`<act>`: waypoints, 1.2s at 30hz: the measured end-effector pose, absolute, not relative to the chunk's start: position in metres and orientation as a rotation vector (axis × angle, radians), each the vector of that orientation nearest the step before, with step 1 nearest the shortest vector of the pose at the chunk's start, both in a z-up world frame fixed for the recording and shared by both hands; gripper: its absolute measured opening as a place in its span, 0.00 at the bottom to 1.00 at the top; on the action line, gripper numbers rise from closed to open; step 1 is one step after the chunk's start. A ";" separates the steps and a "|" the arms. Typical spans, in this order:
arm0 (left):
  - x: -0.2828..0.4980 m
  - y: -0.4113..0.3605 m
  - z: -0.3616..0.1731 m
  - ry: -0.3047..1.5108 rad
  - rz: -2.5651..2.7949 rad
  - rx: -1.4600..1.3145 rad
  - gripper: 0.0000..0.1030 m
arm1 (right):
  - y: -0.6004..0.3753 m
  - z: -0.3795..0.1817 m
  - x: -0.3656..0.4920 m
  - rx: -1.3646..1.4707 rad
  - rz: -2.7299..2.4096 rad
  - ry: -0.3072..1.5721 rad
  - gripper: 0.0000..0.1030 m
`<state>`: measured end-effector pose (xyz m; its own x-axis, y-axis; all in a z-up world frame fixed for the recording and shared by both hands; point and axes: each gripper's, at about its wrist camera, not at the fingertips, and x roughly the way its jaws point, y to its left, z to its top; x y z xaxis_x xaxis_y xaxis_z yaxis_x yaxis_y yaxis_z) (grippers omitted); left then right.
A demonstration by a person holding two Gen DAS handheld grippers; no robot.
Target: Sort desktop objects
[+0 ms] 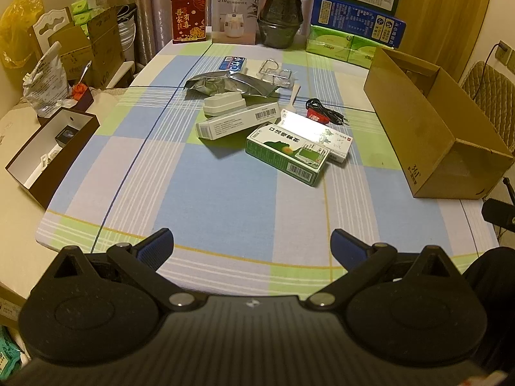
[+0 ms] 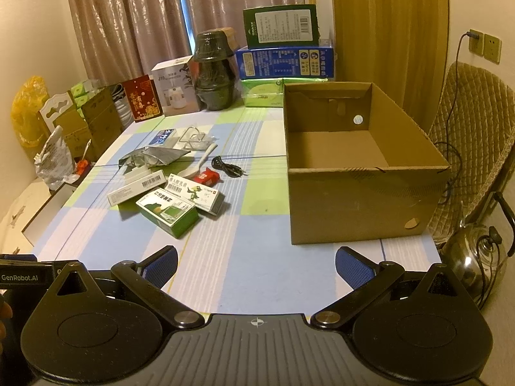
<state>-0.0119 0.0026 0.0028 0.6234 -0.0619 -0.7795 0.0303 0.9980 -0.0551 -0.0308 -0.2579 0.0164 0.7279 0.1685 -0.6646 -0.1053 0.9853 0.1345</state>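
A pile of small items lies mid-table: a green medicine box (image 1: 286, 154) (image 2: 167, 214), a long white box (image 1: 238, 124) (image 2: 135, 188), a white box with a green figure (image 2: 196, 193), a black cable (image 1: 325, 112) (image 2: 227, 167), a silver foil bag (image 1: 228, 85) (image 2: 151, 157) and a white spoon (image 2: 199, 165). An empty open cardboard box (image 1: 431, 128) (image 2: 357, 167) stands to the right. My left gripper (image 1: 251, 244) hangs open over the near table edge, well short of the pile. My right gripper (image 2: 256, 265) is open too, nothing between its fingers.
Along the far edge stand a red packet (image 1: 188, 17), a humidifier box (image 1: 235, 14), a dark stacked pot (image 1: 283, 9) and stacked blue and green cartons (image 1: 357, 24). A shallow open box (image 1: 48, 151) sits at the left edge. A kettle (image 2: 473, 257) and chair are at right.
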 end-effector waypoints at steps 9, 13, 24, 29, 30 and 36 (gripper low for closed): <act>-0.011 0.003 0.001 0.898 -0.074 -0.019 0.99 | -0.260 0.015 -0.032 0.101 0.194 0.708 0.98; -0.005 0.006 0.003 0.891 -0.101 0.004 0.99 | -0.257 0.019 -0.037 0.107 0.249 0.627 0.98; 0.028 0.032 0.017 0.859 -0.223 0.108 0.99 | -0.216 0.024 -0.006 -0.036 0.402 0.670 0.98; 0.054 0.053 0.018 0.869 -0.343 0.185 0.99 | -0.194 0.023 0.017 -0.115 0.507 0.694 0.98; 0.060 0.057 0.018 0.872 -0.356 0.197 0.99 | -0.189 0.022 0.021 -0.140 0.527 0.696 0.98; 0.097 0.076 0.008 0.898 -0.414 0.253 0.99 | -0.159 0.005 0.055 -0.260 0.617 0.736 0.98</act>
